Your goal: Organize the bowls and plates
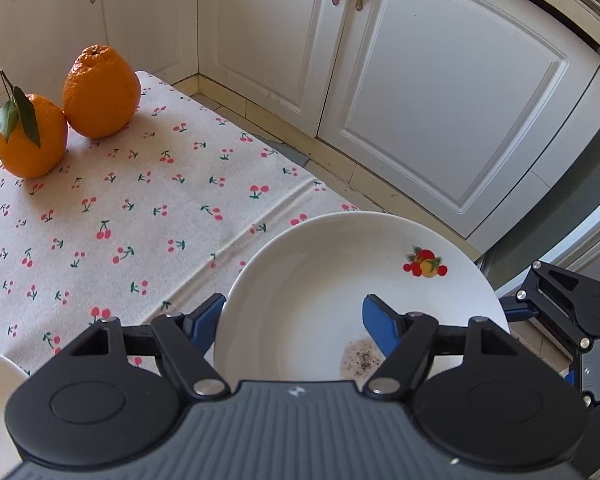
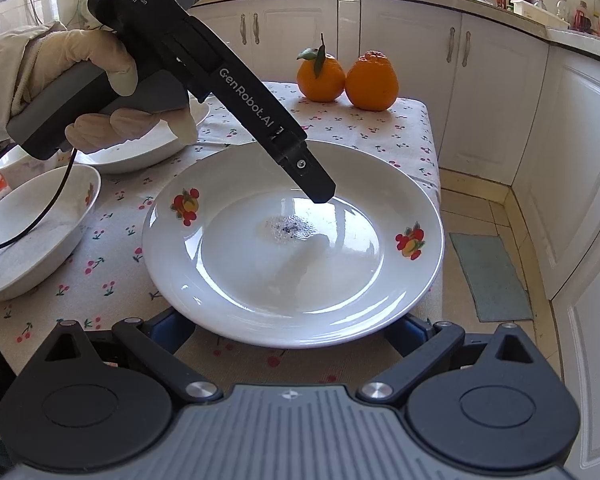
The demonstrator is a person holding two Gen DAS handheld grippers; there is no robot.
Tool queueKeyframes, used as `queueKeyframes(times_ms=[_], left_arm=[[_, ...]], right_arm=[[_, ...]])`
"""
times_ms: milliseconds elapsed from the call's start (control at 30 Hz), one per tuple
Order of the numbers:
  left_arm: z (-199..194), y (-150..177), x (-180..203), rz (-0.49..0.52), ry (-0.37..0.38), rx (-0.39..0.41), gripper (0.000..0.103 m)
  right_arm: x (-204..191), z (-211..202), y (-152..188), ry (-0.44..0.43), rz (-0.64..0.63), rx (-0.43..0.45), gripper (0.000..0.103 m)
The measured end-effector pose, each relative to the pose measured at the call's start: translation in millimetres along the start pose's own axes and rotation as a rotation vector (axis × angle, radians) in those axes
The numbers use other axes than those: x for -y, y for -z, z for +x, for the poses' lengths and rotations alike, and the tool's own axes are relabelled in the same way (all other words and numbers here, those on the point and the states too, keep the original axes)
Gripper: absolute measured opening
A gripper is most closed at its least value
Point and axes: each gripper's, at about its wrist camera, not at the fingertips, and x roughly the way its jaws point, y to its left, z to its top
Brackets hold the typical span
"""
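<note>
Left claw (image 1: pixel 292 322) grips the white plate (image 1: pixel 340 280) beside two oranges (image 1: pixel 100 92).

white plate (image 1: pixel 320 280) between the left gripper (image 1: pixel 296 320) jaws, rim clamped, over cherry-print tablecloth (image 1: pixel 140 200)

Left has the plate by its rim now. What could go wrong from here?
1. The left gripper pinches only one rim of the plate. The right gripper's jaws sit open under the near rim, so the plate could tip or slip.
2. A tilt would likely shed the crumbs onto the cloth.
3. The bowl stands close on the left; a swing that way may knock it.
</note>
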Motion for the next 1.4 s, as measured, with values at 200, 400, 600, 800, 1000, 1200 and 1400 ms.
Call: queueKeyframes(times_ms=[200,400,600,800,1000,1200,1400], left_arm=[[8,-8,-10,-0.013,-0.009,0.010,0.073],[12,-14,-17,-0.027,-0.005,0.025,0.073],[14,-16,-18,-0.025,-0.006,0.035,0.073],[7,-14,-14,-0.016,-0.020,0.042,0.083],[-21,-5,-7,-0.013,-0.047,0.070,0.086],[-65,13,4,-0.020,-0.090,0.123,0.087],[-115,44,23,-0.014,-0.165,0.198,0.090]], right_arm=[[7,13,-11,0.014,-0.006,0.000,0.101],[13,19,-16,0.026,-0.008,0.000,0.101],[13,21,-18,0.038,-0.001,0.003,0.101],[12,18,-18,0.038,0.012,0.004,0.103],[3,8,-15,0.044,0.005,-0.008,0.103],[-16,-17,-10,0.055,0.003,0.019,0.103],[-39,-43,-6,0.051,0.009,0.071,0.103]])
